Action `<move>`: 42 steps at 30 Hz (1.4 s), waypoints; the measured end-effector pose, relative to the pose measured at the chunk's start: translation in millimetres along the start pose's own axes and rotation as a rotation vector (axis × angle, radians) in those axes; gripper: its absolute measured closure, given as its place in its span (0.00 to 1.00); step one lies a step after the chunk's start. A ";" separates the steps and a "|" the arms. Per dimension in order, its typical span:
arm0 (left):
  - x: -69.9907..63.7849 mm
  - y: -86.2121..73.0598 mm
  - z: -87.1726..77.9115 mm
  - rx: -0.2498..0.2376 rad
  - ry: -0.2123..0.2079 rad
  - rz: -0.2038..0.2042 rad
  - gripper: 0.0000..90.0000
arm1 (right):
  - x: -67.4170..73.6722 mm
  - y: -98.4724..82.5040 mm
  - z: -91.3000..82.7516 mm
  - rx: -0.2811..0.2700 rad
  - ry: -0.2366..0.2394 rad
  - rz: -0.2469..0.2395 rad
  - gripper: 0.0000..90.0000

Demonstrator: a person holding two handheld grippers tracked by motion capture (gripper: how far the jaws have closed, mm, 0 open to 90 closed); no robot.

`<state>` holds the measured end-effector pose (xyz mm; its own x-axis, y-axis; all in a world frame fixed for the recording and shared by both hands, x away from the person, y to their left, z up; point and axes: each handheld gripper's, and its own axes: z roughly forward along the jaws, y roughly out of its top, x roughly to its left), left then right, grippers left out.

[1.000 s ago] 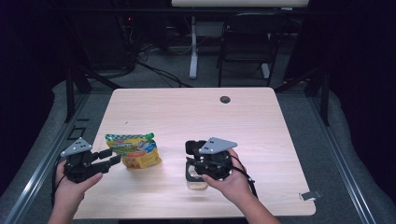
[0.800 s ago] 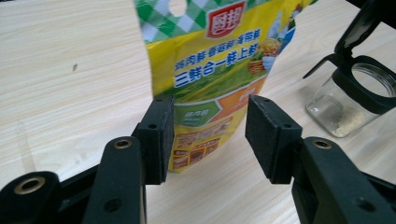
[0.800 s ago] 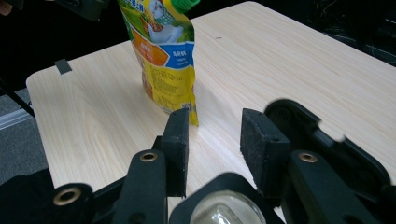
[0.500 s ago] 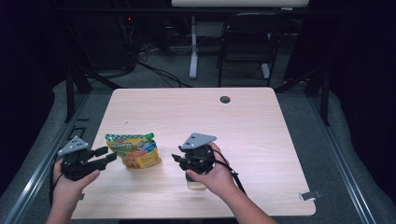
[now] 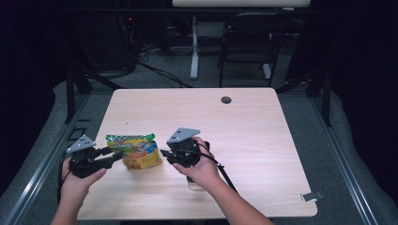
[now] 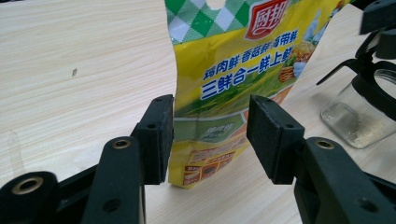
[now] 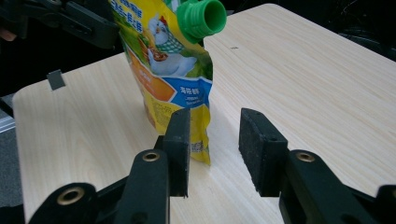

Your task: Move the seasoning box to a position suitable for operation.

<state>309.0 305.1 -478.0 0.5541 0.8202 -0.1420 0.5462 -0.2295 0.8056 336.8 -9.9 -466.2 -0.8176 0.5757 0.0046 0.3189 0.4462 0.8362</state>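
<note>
So, high view first: we held the left gripper at the near-left of the table, its jaws pointing right at the pouch. The pouch sat on the near-left part of the table, green cap at its far right corner. Our right gripper came in from the other side, tips just beside the pouch's right edge, grey plate on top. A jar was mostly hidden under our right hand. A dark grommet sat near the far edge, well apart from everything.

Left gripper view: jaws stood moderately apart, nothing clamped. The pouch rose just beyond and between the pads, its left edge close to the left pad; we couldn't tell if they touched. The glass jar stood at the right with pale granules at the bottom, the other gripper's black parts over it.

Right gripper view: jaws were also parted, gripping nothing. The pouch stood just past the left pad, cap up top. Contact with that pad was unclear.
</note>
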 end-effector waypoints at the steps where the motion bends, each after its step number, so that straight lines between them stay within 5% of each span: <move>1: 0.2 -0.1 0.2 0.000 -0.001 -0.001 0.58 | -0.6 0.2 2.6 0.005 -0.004 -0.002 0.72; 18: 2.0 -1.5 -3.3 -0.017 -0.009 -0.022 0.62 | 1.1 7.7 35.9 0.025 0.034 0.006 0.87; 24: 1.9 -1.1 -4.4 -0.023 -0.012 -0.014 0.67 | 2.7 10.3 35.7 0.041 0.042 0.004 0.98; 42: -7.8 1.1 -5.5 -0.010 -0.042 0.013 0.73 | 8.5 5.9 16.6 0.042 0.065 0.004 1.00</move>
<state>301.8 301.3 -472.8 0.5870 0.7945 -0.1558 0.5328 -0.2342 0.8132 339.7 9.0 -470.3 -0.8450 0.5329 0.0448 0.3414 0.4731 0.8122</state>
